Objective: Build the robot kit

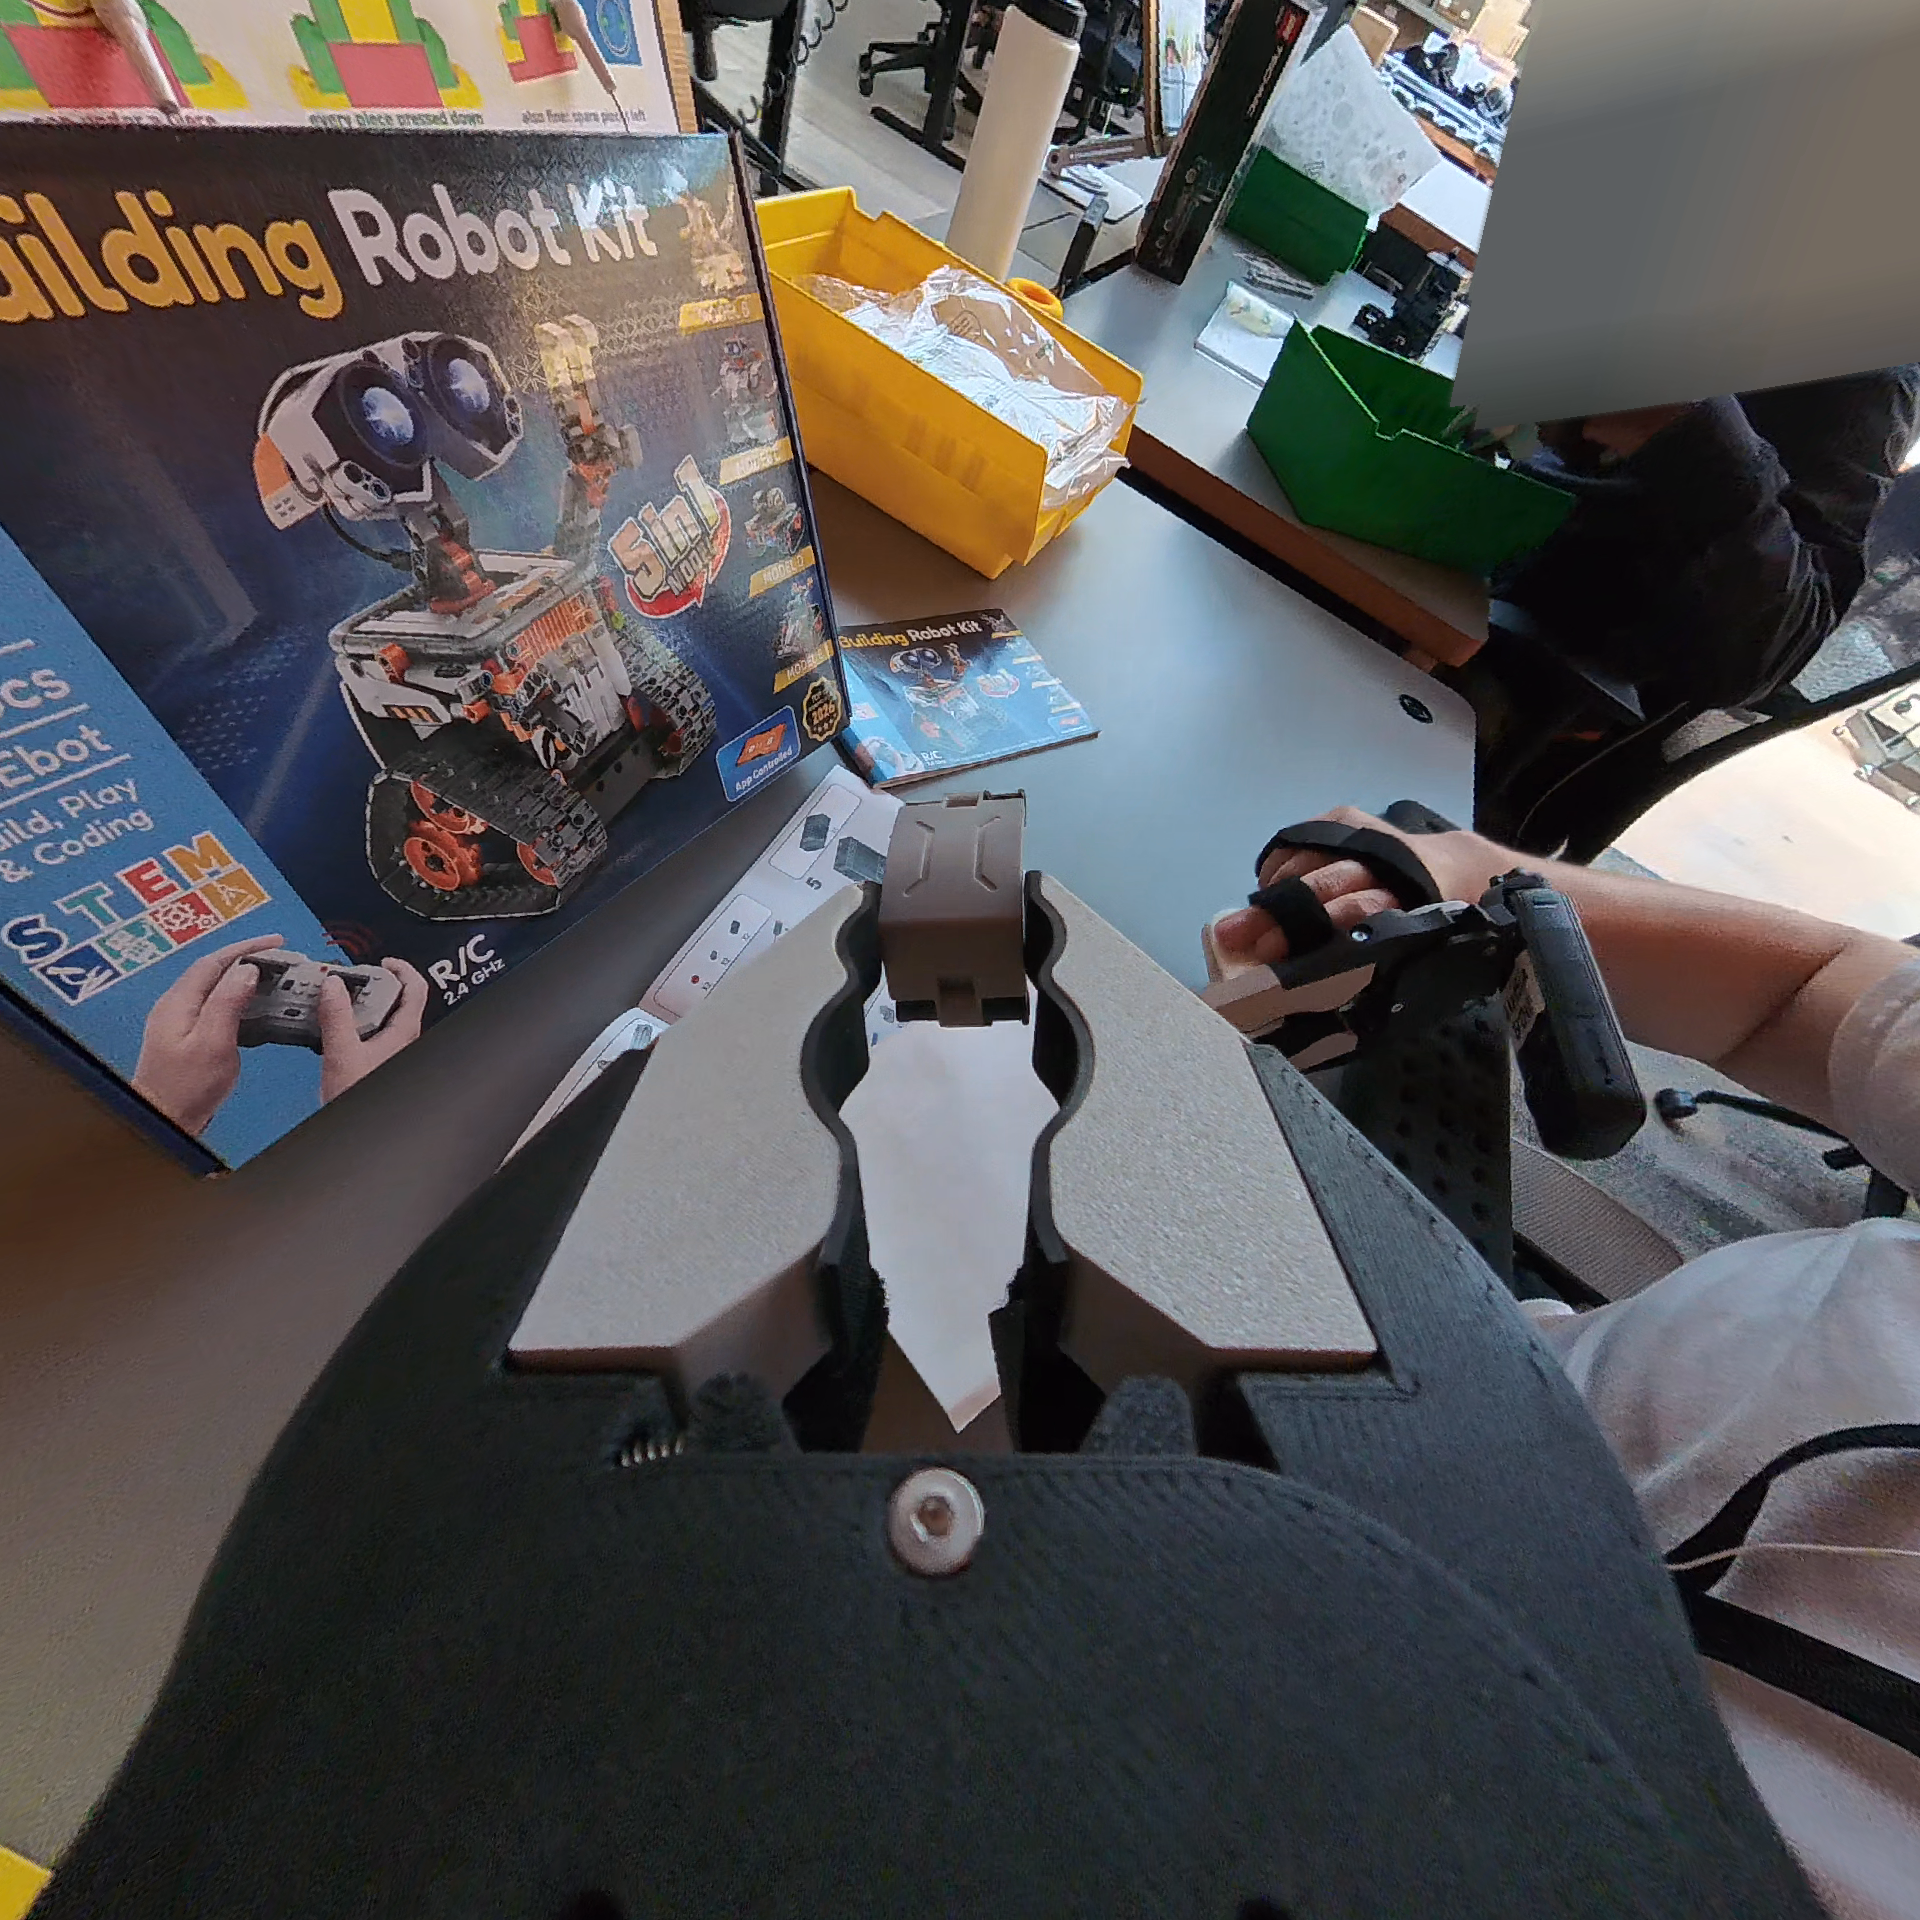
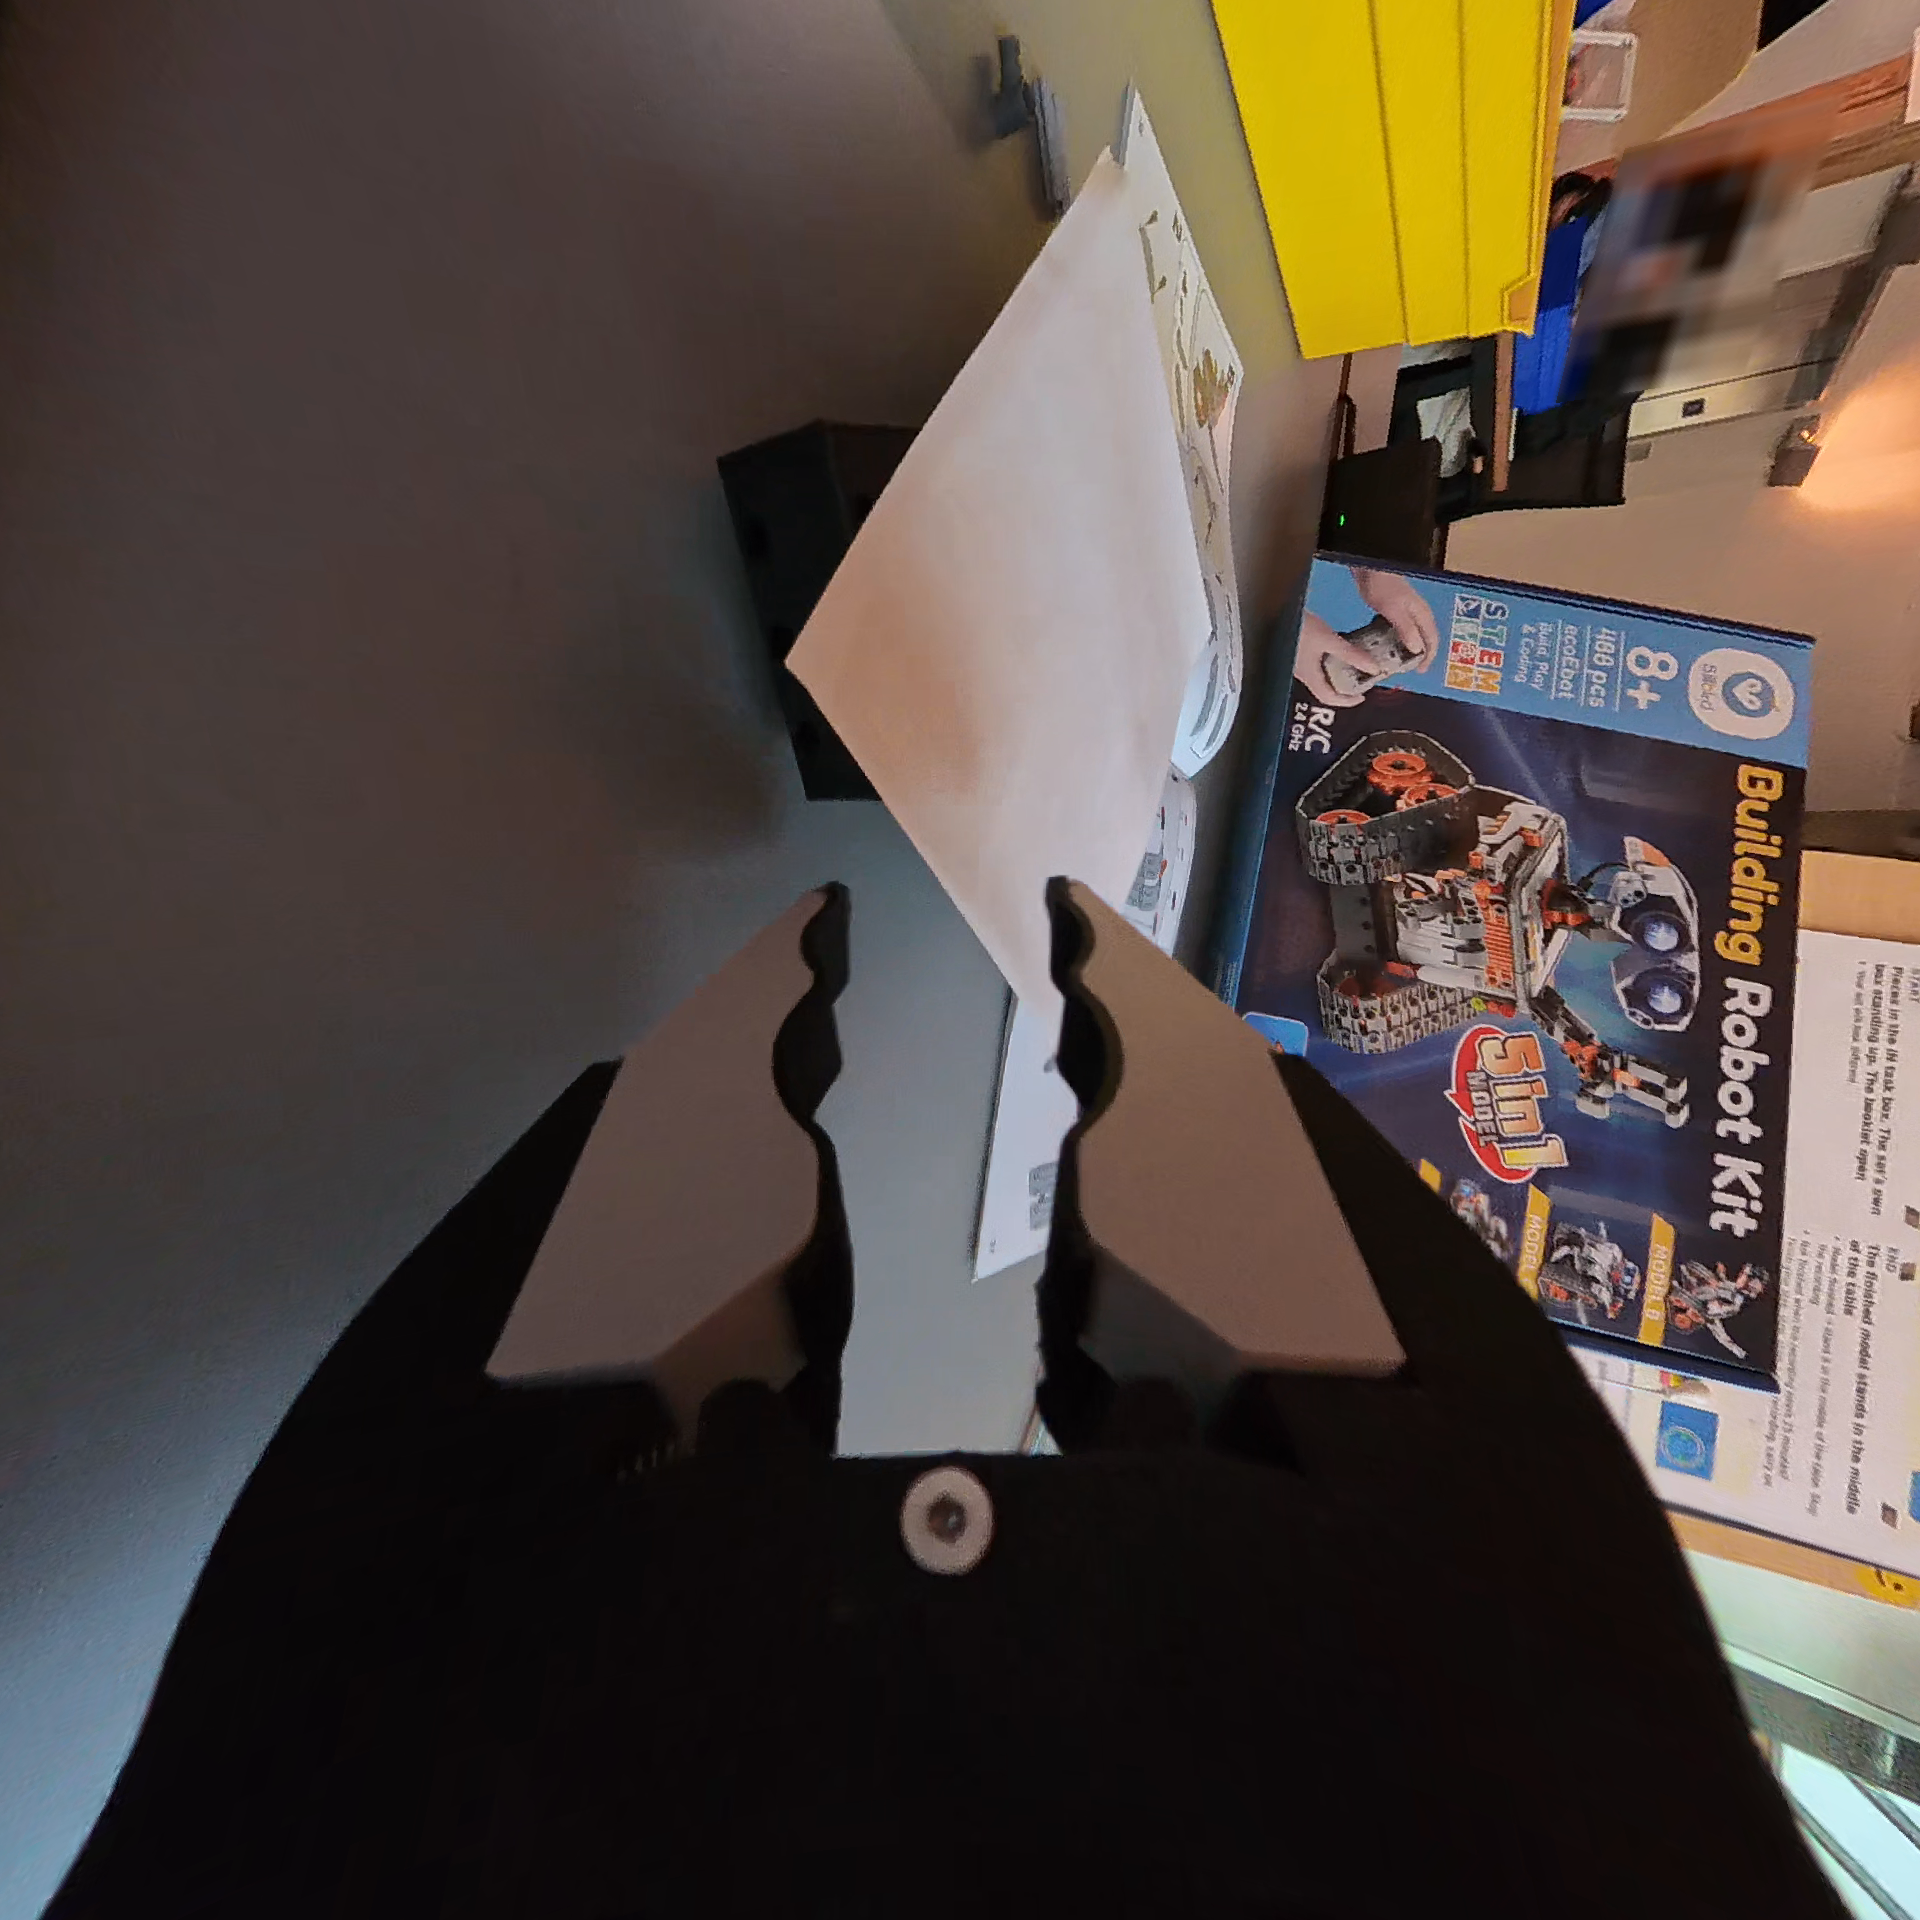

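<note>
My left gripper [image 1: 951, 904] is shut on a grey plastic block [image 1: 951, 883] and holds it by its sides at the fingertips, above a printed instruction sheet [image 1: 727, 935]. A blank white page [image 1: 935, 1195] shows between the fingers below it. My right gripper [image 2: 945, 894] is open and empty over the grey table. A corner of the white page [image 2: 1018, 623] runs behind its right finger [image 2: 1164, 1091]. In the left wrist view a hand [image 1: 1340, 883] holds the right gripper [image 1: 1231, 1003] just right of the block.
A large blue robot kit box [image 1: 416, 571] lies at the left, also in the right wrist view [image 2: 1538, 935]. A yellow bin [image 1: 914, 436] holds plastic bags. A small booklet [image 1: 966, 686] lies beyond the block. A green box [image 1: 1392, 457] and a seated person [image 1: 1714, 520] are behind.
</note>
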`<state>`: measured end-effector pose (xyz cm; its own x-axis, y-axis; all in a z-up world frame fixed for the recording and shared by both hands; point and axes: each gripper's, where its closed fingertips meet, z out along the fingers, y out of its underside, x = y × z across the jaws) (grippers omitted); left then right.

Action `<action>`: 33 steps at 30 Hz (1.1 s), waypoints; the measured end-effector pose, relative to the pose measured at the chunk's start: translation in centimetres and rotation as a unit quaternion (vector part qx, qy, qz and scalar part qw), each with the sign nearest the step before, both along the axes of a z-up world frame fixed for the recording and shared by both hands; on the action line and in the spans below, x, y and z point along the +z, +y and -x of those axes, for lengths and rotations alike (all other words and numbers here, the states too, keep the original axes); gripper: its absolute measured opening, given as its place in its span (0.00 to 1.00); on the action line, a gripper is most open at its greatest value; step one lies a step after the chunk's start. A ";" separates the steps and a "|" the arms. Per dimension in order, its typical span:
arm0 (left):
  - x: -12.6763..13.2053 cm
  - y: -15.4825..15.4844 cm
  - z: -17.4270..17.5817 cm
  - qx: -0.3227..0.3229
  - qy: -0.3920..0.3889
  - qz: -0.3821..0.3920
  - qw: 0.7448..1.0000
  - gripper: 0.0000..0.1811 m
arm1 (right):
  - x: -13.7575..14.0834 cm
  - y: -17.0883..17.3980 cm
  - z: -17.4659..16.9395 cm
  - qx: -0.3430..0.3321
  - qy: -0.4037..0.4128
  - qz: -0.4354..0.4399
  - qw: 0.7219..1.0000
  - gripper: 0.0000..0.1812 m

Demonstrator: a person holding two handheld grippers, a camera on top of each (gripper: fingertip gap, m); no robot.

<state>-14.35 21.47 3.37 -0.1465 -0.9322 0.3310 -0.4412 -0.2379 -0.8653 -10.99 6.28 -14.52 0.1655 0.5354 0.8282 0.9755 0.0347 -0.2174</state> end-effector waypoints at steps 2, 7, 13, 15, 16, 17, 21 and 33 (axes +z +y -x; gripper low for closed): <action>0.1 0.0 0.0 0.001 -0.001 -0.002 1.000 0.14 | -0.4 0.2 0.2 0.009 -0.016 0.002 1.000 0.13; 0.0 0.3 0.0 0.003 -0.001 0.006 1.000 0.14 | -0.7 0.1 0.7 0.020 -0.023 0.013 0.999 0.00; -0.1 0.4 0.1 0.006 0.002 0.008 1.000 0.14 | 6.1 -0.2 -0.9 -0.041 0.203 0.012 0.978 0.00; -0.1 0.4 0.1 0.006 0.002 0.008 1.000 0.14 | 10.0 -0.8 -3.7 -0.071 0.347 0.008 0.935 0.00; -0.1 0.4 0.1 0.005 0.001 0.008 1.000 0.14 | 11.5 -1.2 -5.7 -0.092 0.424 0.017 0.901 0.00; -0.1 0.3 0.2 0.004 0.001 0.009 1.000 0.14 | 12.5 -1.5 -8.0 -0.115 0.499 0.032 0.858 0.00; 0.1 0.2 0.2 0.002 -0.002 0.014 1.000 0.14 | 13.3 -2.6 -17.3 -0.170 0.731 0.086 0.655 0.00; 0.6 0.6 0.7 0.011 -0.013 0.017 1.000 0.14 | 0.4 -0.9 -31.5 -0.404 0.842 0.161 0.318 0.00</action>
